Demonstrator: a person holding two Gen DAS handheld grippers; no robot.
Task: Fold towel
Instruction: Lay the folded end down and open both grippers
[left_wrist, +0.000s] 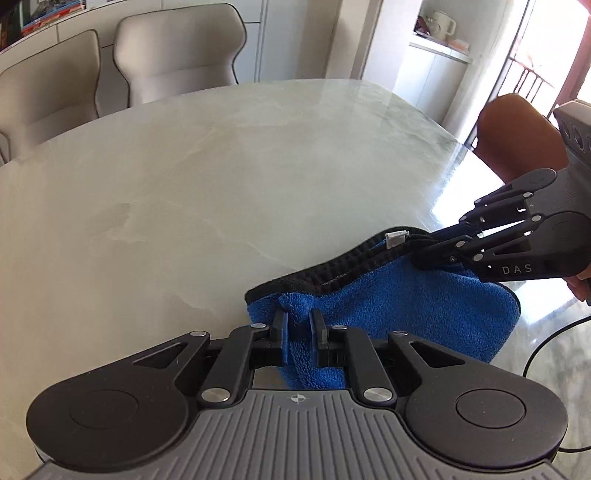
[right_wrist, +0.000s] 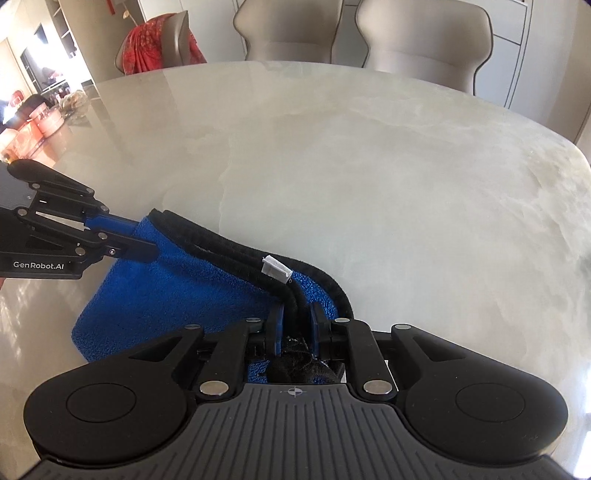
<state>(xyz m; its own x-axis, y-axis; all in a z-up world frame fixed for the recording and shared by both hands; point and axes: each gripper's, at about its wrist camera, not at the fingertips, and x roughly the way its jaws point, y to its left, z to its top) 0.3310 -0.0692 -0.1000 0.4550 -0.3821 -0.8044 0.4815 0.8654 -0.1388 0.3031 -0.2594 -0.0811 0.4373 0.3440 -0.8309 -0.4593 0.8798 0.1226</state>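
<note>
Left wrist view: blue towel (left_wrist: 399, 302), black-edged, white tag (left_wrist: 396, 238), doubled over, held above marble table (left_wrist: 184, 184) near edge. Left gripper (left_wrist: 298, 325) clamped on towel; right gripper (left_wrist: 424, 251) clamped on black hem. Containers: none visible.

The towel (left_wrist: 399, 306) hung doubled between both claws above the surface (left_wrist: 221, 177): left claw (left_wrist: 298, 325) gripped one end, right claw (right_wrist: 298, 317) the other; two chairs (right_wrist: 424, 40) stood behind.
</note>
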